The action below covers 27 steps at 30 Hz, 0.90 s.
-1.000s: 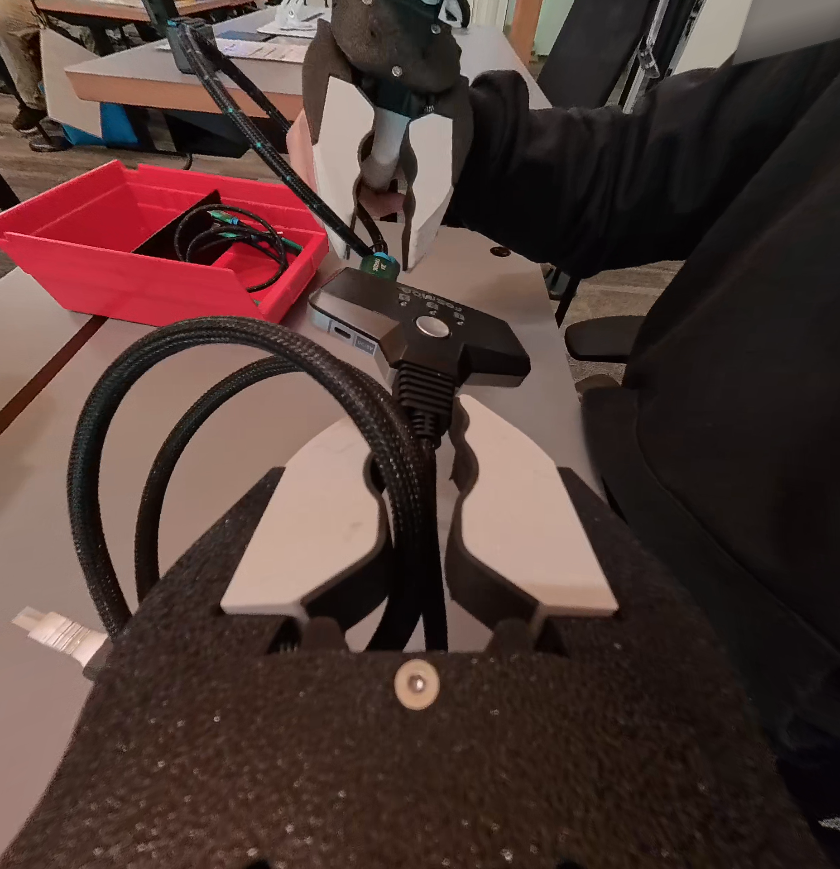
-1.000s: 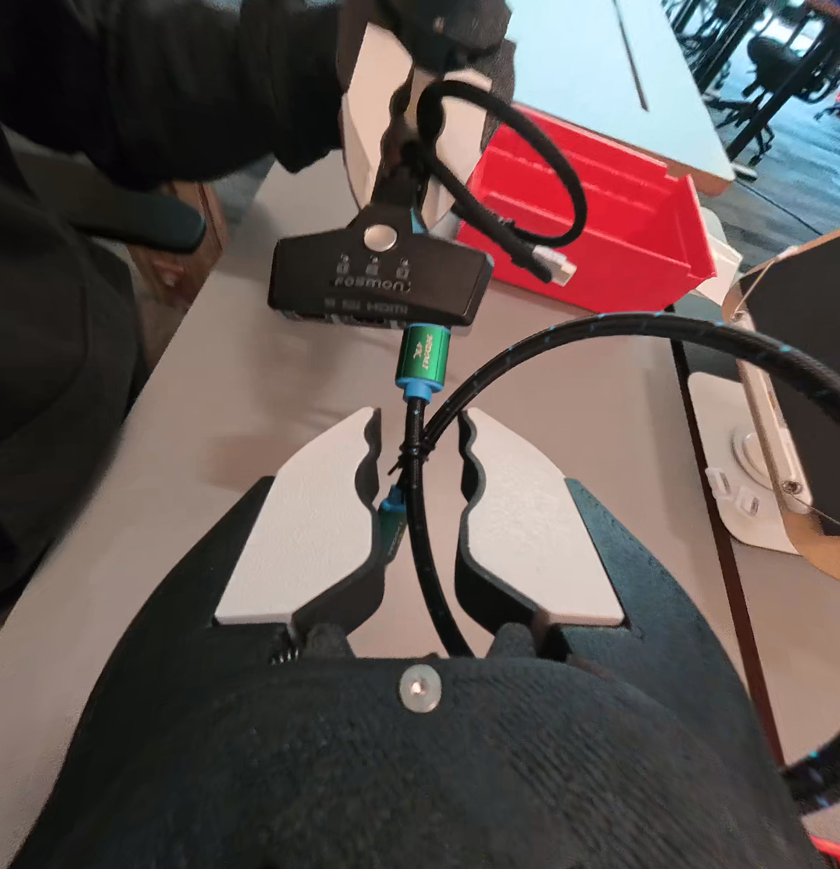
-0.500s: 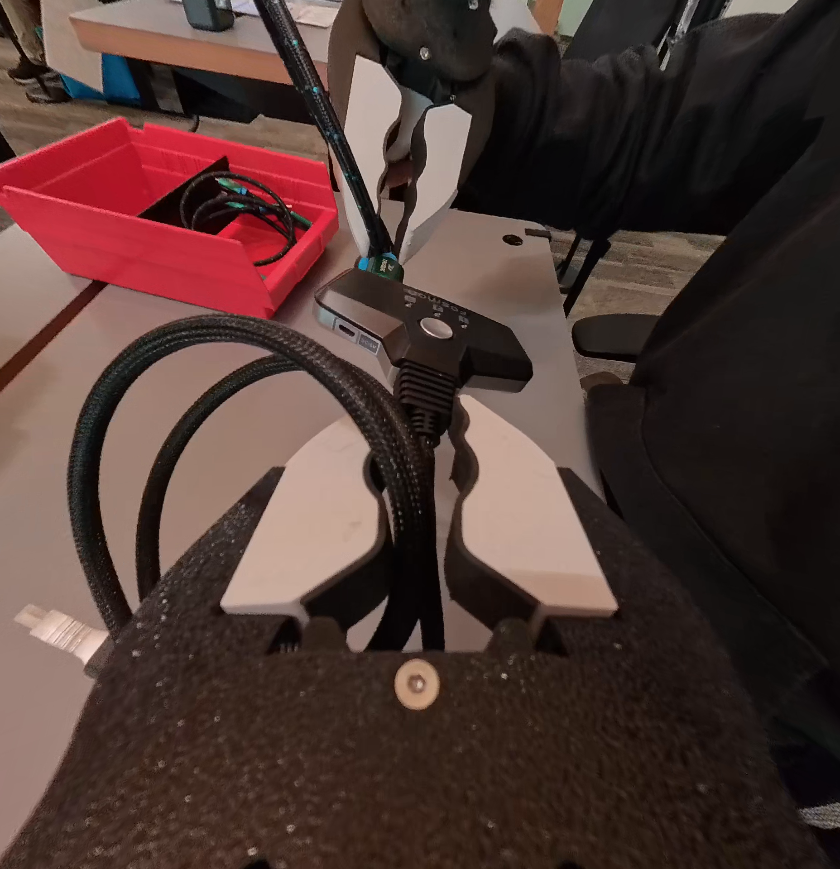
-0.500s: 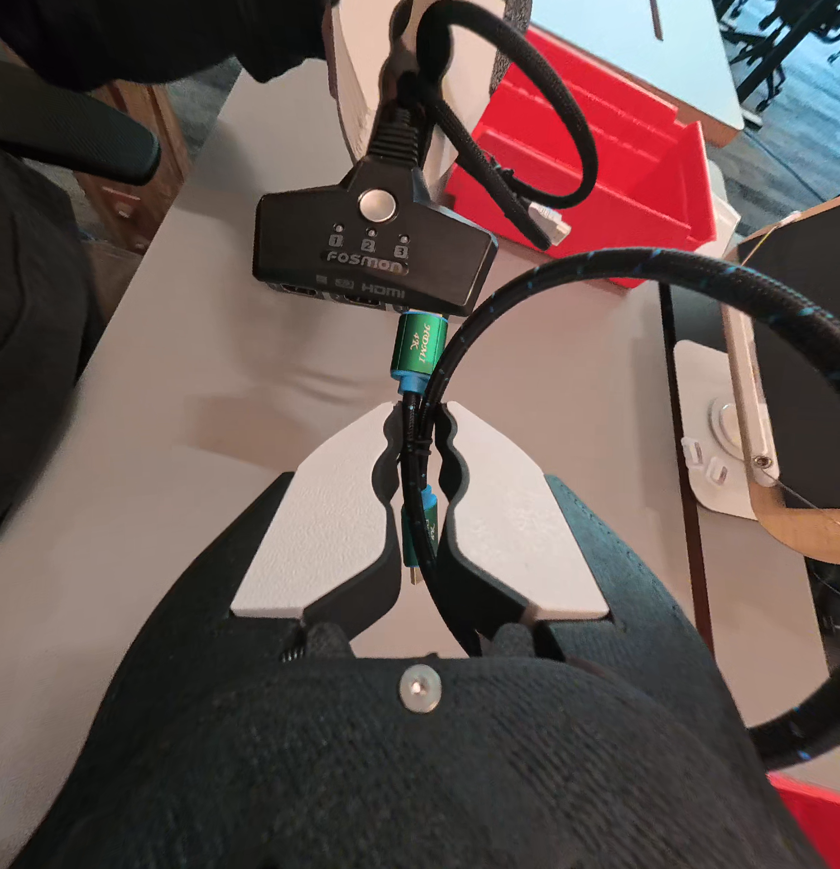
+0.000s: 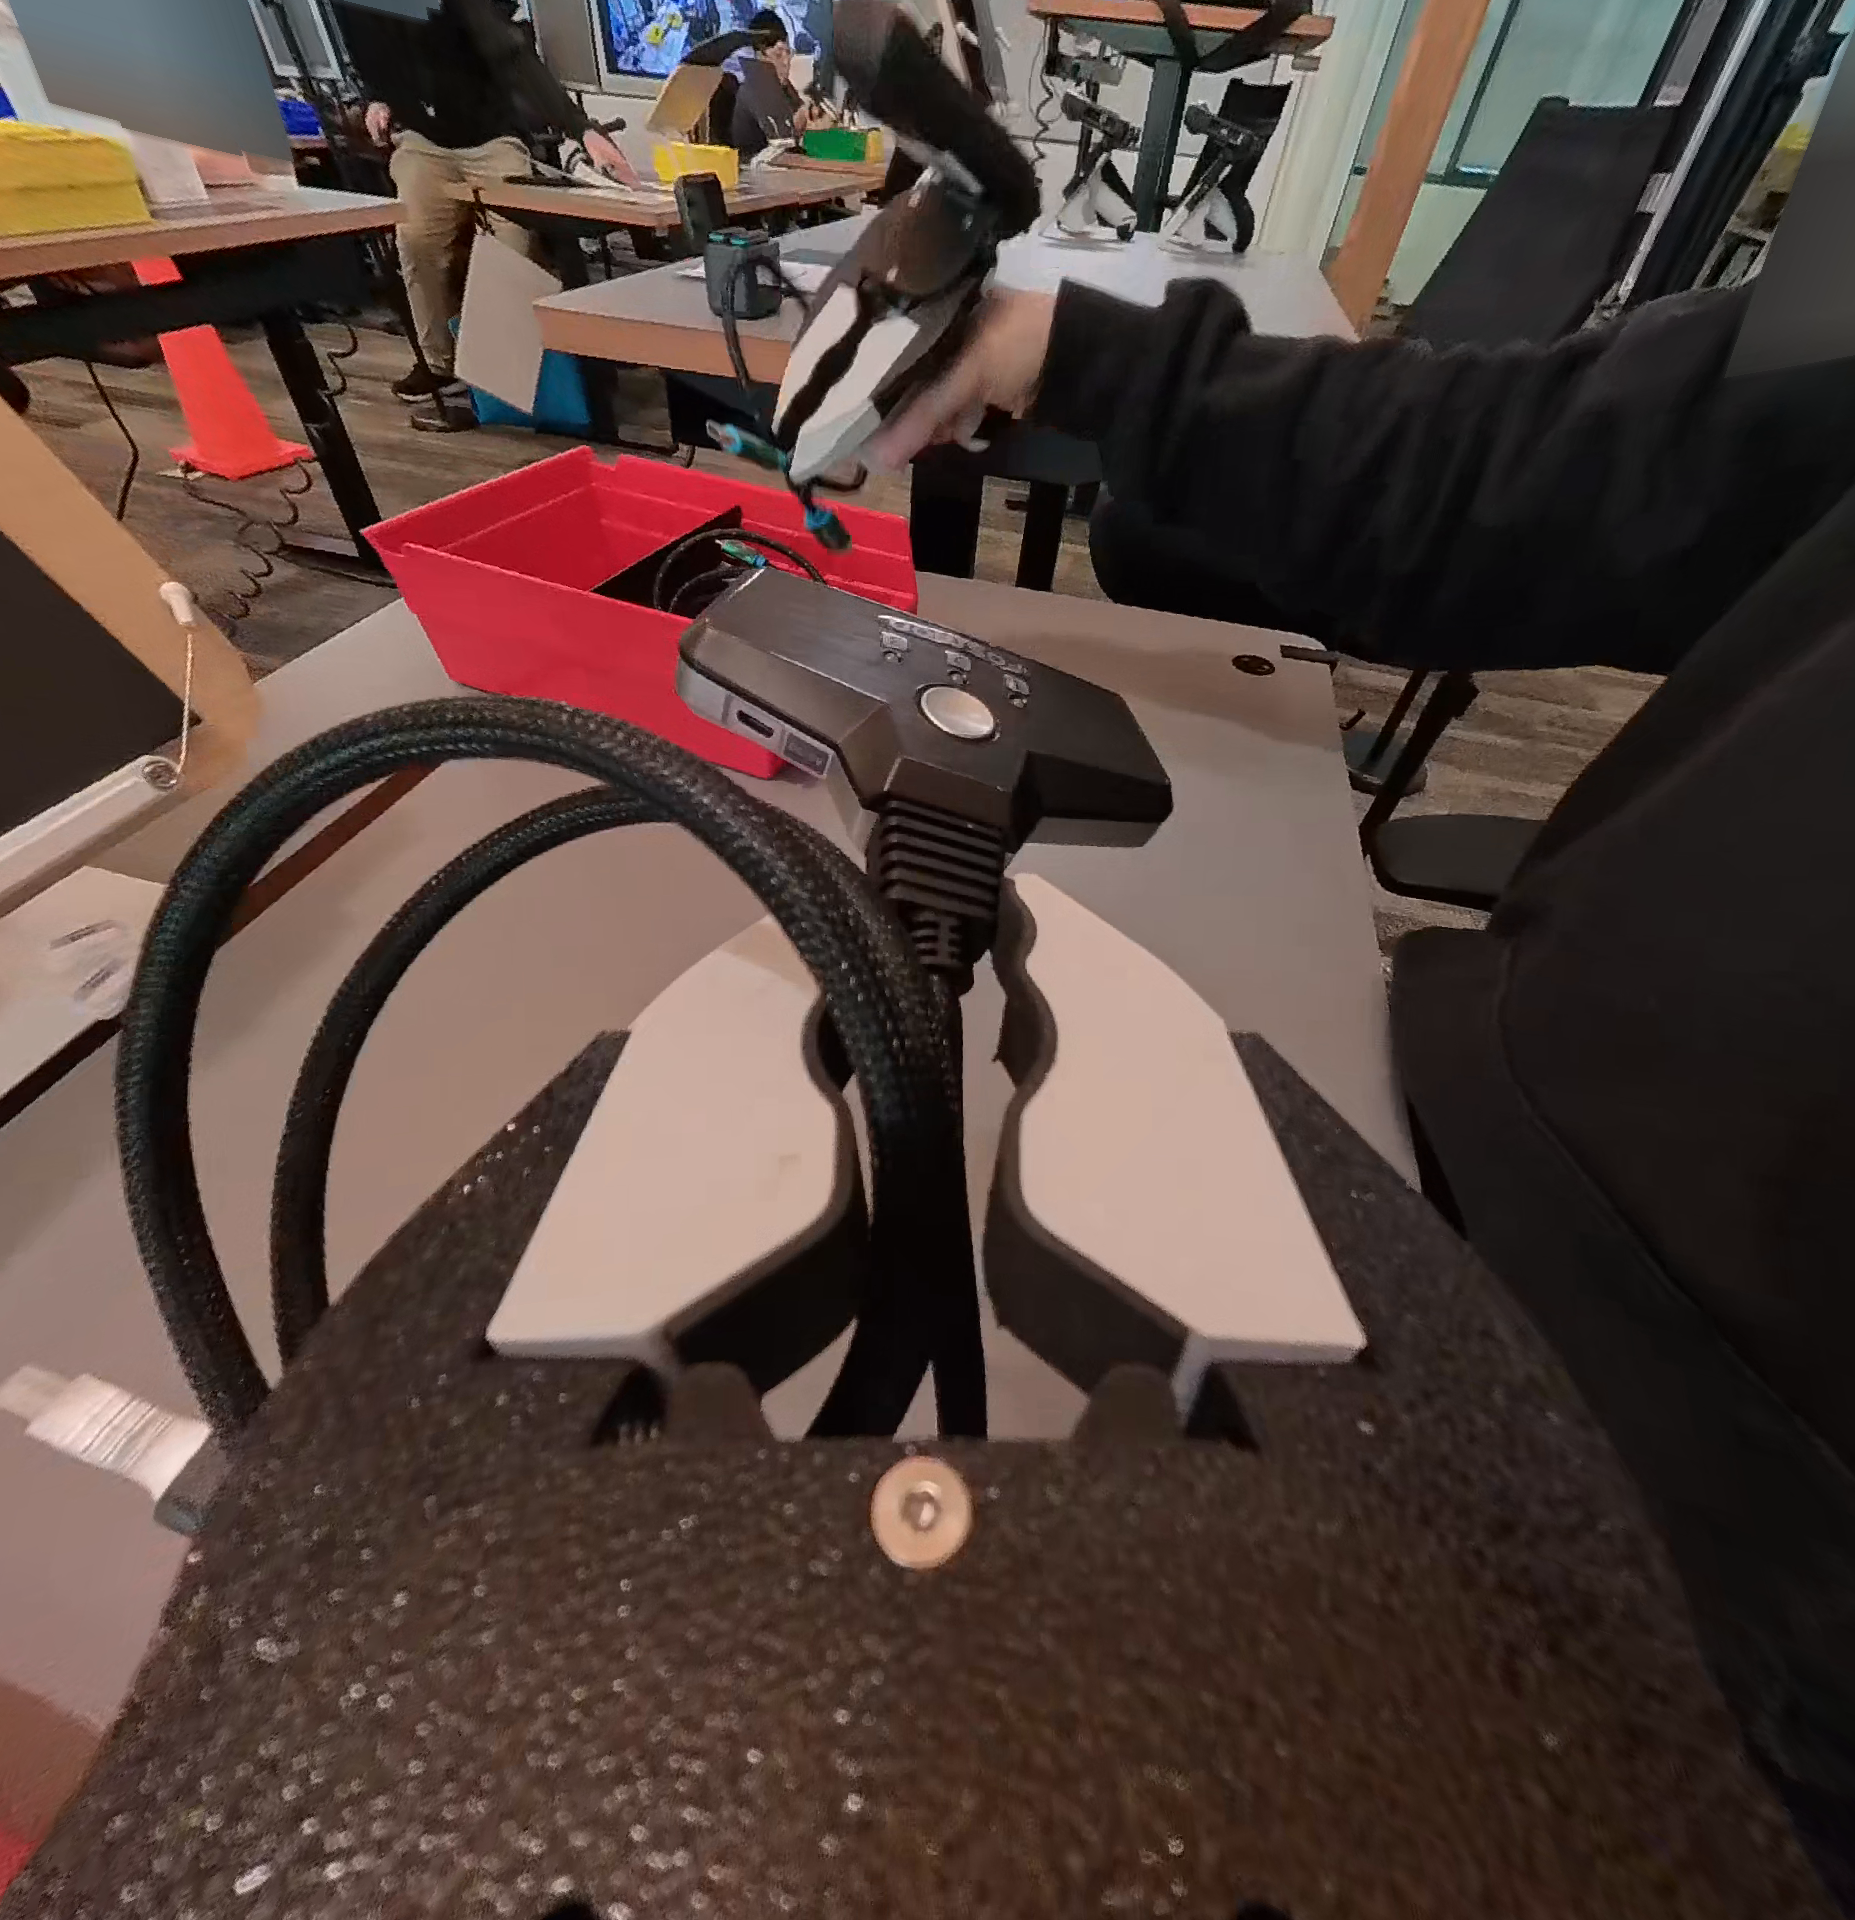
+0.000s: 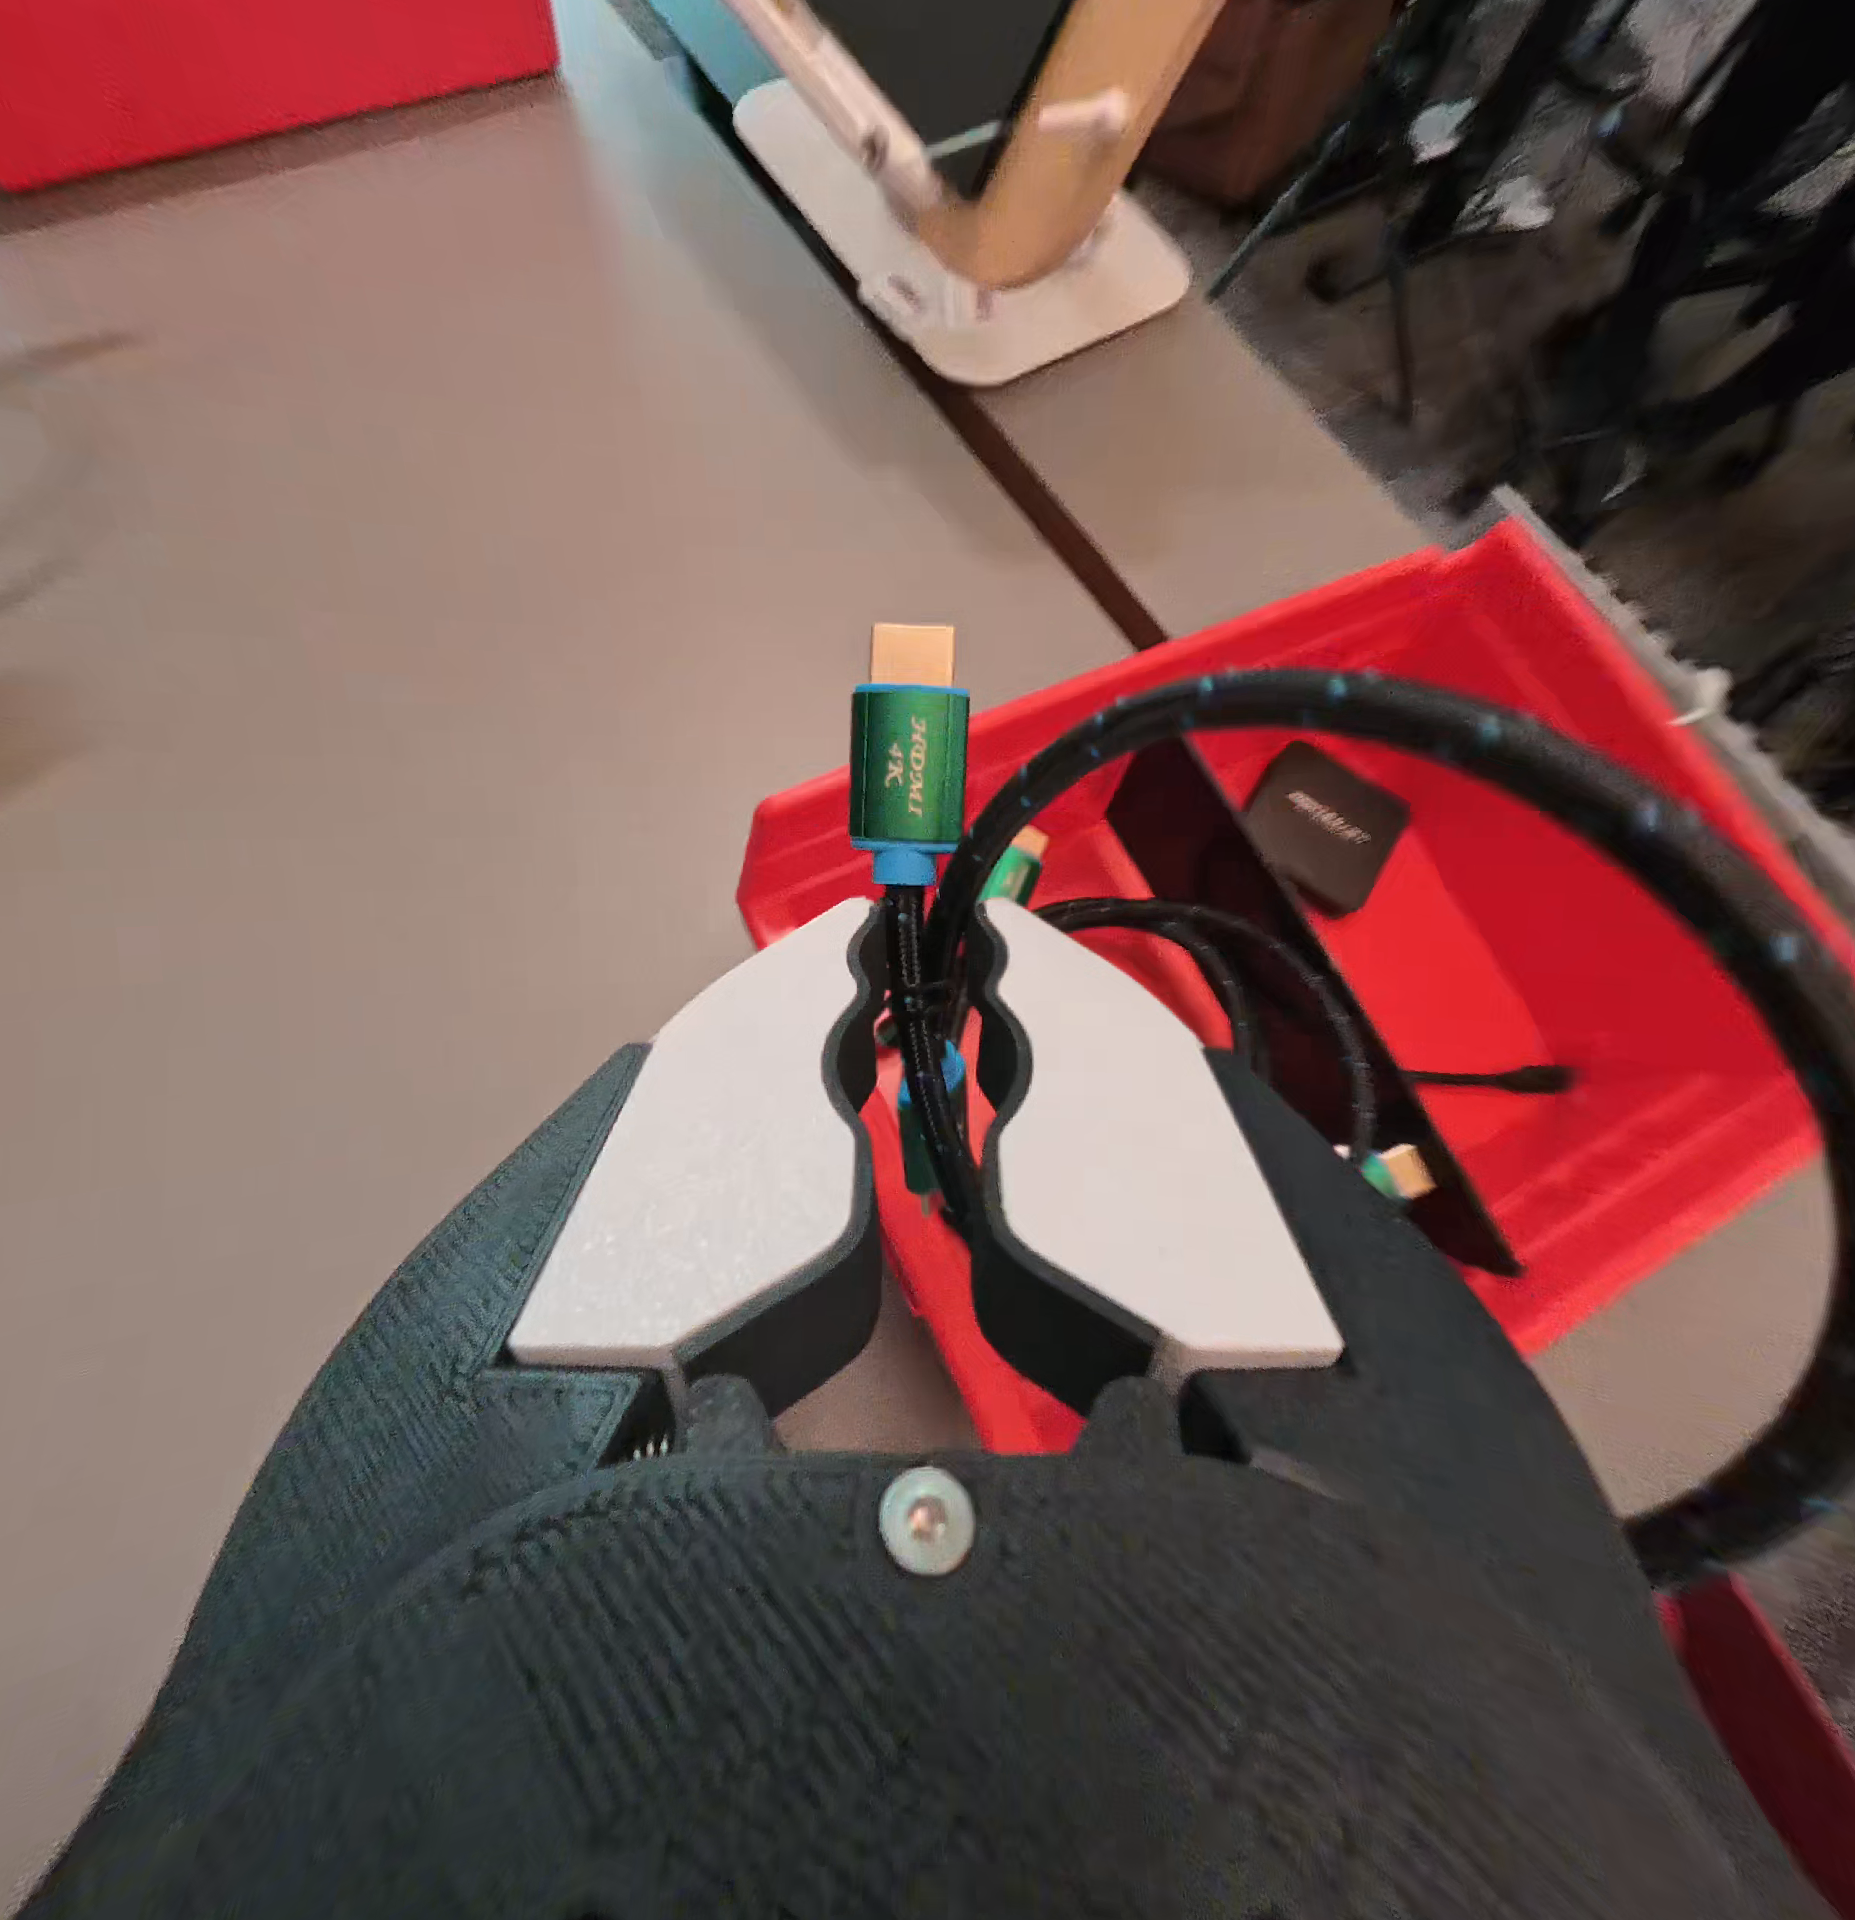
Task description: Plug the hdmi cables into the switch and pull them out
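Right gripper (image 6: 928,914) clamped on green-plugged HDMI cable (image 6: 907,774), plug free above red bin (image 6: 1588,987); left gripper (image 5: 970,935) closed on switch (image 5: 923,707) pigtail, held off table; probably next: lower coil inside bin walls before releasing.

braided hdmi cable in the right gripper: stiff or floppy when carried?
Likely semi-stiff: the braided cable holds a wide arc. The green plug stands straight beyond the right gripper, so the short end probably won't droop. The loop may spring or snag.
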### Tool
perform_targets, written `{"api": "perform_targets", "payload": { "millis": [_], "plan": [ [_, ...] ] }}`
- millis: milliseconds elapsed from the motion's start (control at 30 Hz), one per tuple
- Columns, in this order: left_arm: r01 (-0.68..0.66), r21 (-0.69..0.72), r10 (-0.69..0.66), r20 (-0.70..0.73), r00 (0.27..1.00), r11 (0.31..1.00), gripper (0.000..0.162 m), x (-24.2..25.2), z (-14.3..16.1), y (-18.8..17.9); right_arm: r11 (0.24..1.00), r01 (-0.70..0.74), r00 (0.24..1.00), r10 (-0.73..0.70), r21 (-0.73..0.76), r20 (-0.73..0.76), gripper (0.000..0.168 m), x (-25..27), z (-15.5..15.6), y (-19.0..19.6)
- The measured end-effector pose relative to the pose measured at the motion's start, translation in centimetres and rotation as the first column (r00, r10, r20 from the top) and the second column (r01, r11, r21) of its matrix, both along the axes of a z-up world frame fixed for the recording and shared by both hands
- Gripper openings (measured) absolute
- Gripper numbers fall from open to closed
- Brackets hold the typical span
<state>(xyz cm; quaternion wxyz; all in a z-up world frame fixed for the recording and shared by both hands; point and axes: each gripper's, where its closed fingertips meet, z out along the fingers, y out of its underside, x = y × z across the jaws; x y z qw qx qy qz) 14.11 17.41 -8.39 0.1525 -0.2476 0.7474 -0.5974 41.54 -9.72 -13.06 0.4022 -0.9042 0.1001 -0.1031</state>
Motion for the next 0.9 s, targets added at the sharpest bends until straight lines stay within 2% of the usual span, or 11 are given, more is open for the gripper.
{"api": "perform_targets", "payload": {
  "millis": [33, 167, 333, 367, 700, 800, 900],
  "plan": [
    [0.005, -0.004, -0.005, -0.001, 1.000, 1.000, 0.023, 0.1, -0.1, -0.2, 1.000, -0.011, 0.999, 0.011, 0.014, -0.031, 0.015, 0.1, -1.2, 0.1],
    [0.031, -0.025, -0.031, -0.008, 0.999, 0.999, 0.023, 0.4, -0.2, -1.2, 0.998, 0.064, 0.996, -0.065, -0.022, -0.057, 0.017, 1.8, -6.2, 0.0],
    [0.058, -0.009, -0.058, -0.024, 0.998, 0.998, 0.023, 0.2, -0.7, -2.4, 0.995, 0.096, 0.989, -0.096, -0.001, -0.115, 0.023, 2.2, -8.6, 0.5],
    [0.061, -0.006, -0.061, -0.024, 0.998, 0.998, 0.023, 0.1, -0.7, -2.5, 0.995, 0.101, 0.989, -0.102, -0.011, -0.108, 0.030, 2.3, -8.6, 0.4],
    [0.069, -0.006, -0.069, -0.017, 0.997, 0.998, 0.023, 1.0, -0.6, -3.0, 0.996, 0.077, 0.997, -0.076, 0.045, -0.007, 0.042, 0.8, -4.9, 0.8],
    [0.079, -0.019, -0.079, 0.009, 0.997, 0.997, 0.023, 1.3, -0.3, -3.5, 0.966, -0.095, 0.995, 0.090, 0.240, 0.032, 0.042, -4.6, -0.5, 4.8],
    [0.083, -0.010, -0.082, 0.059, 0.995, 0.997, 0.023, 1.8, 0.2, -4.2, 0.879, -0.248, 0.960, 0.281, 0.407, -0.022, 0.044, -12.2, 3.1, 9.5]
  ]
}}
